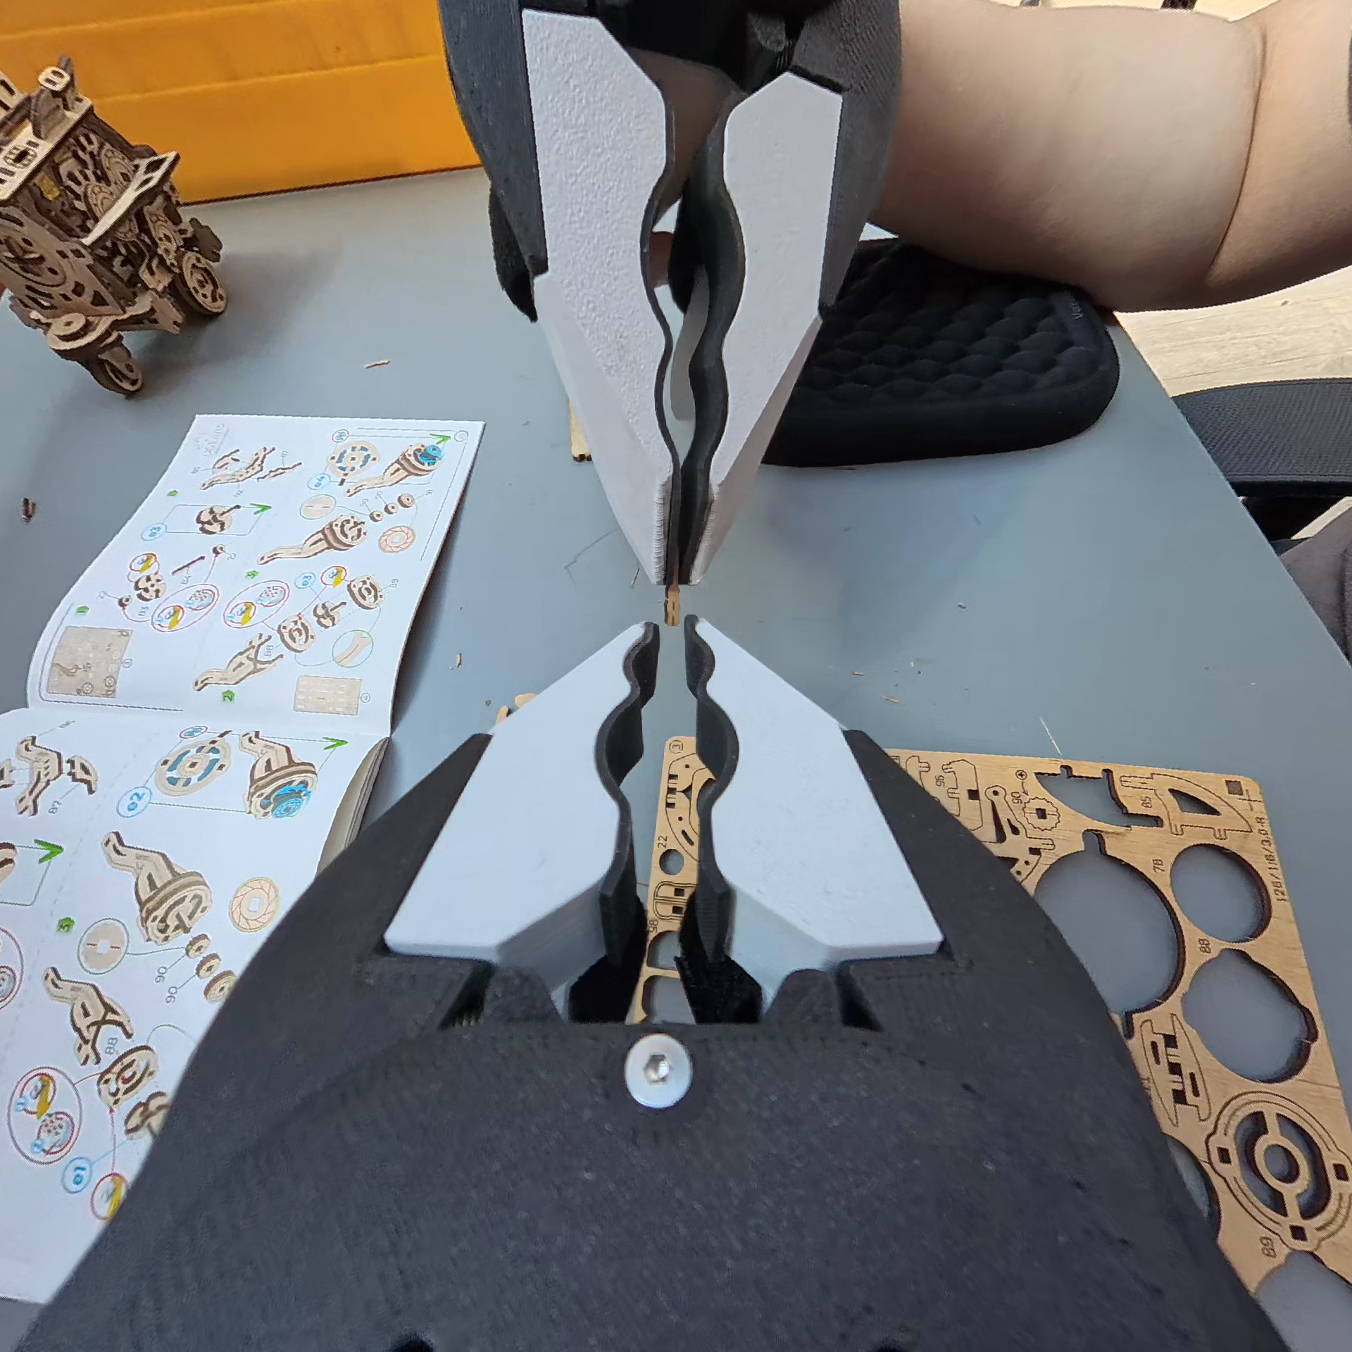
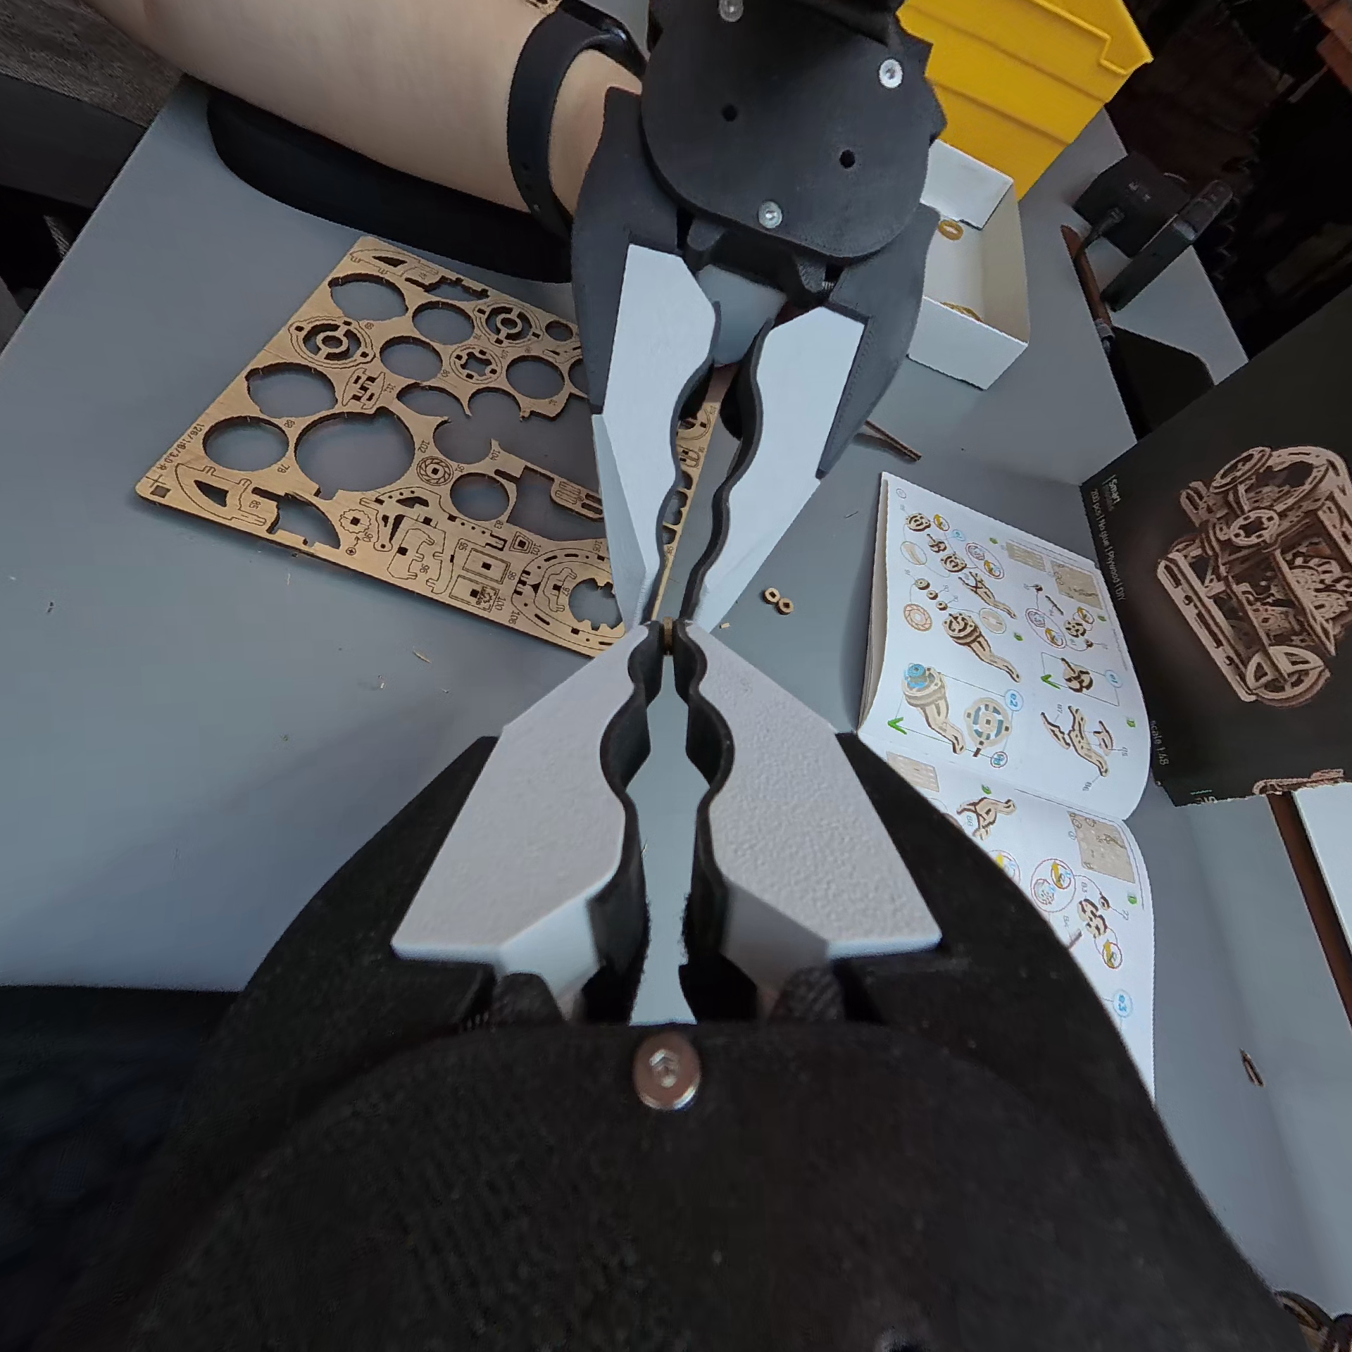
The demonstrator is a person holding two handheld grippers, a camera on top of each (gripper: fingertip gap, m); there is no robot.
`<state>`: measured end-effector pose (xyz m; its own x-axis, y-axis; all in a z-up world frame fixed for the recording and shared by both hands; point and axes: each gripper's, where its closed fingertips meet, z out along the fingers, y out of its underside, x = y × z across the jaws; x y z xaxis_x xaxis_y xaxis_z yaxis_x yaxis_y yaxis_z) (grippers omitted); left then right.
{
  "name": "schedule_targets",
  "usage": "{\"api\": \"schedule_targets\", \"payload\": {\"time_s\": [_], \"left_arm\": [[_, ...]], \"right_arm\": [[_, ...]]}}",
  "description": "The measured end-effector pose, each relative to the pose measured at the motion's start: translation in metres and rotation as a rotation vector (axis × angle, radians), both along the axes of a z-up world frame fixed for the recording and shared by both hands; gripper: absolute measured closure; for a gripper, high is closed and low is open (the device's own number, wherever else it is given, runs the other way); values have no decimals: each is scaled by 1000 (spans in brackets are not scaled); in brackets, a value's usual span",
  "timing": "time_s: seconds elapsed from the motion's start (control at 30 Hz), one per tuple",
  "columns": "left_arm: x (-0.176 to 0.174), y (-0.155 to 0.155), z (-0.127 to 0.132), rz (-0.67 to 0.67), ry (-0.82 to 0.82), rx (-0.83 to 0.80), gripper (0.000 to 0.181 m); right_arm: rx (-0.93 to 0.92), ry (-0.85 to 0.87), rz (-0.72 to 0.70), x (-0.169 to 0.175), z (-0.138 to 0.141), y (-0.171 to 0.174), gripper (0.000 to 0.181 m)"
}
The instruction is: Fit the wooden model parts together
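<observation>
We are pinching a tiny, light, brittle wooden piece [image 1: 671, 604] in the right gripper [image 1: 677, 578]; our left gripper [image 1: 670, 635] is gaping slightly, empty, just beside it.

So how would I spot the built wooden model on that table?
Start at the grey table, then find the open instruction booklet. Beyond it stands the model: brown, three-dimensional, with gears and wheels, unlike the flat plywood sheet.

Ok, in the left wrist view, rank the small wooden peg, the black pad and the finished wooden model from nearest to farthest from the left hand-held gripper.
1. Small wooden peg, just ahead of the left hand-held gripper.
2. Black pad, ahead to the right, under the forearm.
3. Finished wooden model, far left corner.
</observation>
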<state>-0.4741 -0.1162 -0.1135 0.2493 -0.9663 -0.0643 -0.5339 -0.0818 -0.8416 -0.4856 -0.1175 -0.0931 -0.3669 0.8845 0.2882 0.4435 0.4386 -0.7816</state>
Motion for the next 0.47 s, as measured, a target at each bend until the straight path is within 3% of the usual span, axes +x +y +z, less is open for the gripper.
{"api": "schedule_targets", "payload": {"time_s": [0.23,0.47], "left_arm": [[-21,15,20,69,-90,28,169],[-49,45,26,232,-190,-6,170]], "right_arm": [[-45,-127,-165,10,-19,31,180],[-98,-221,-188,6,-27,36,180]]}}
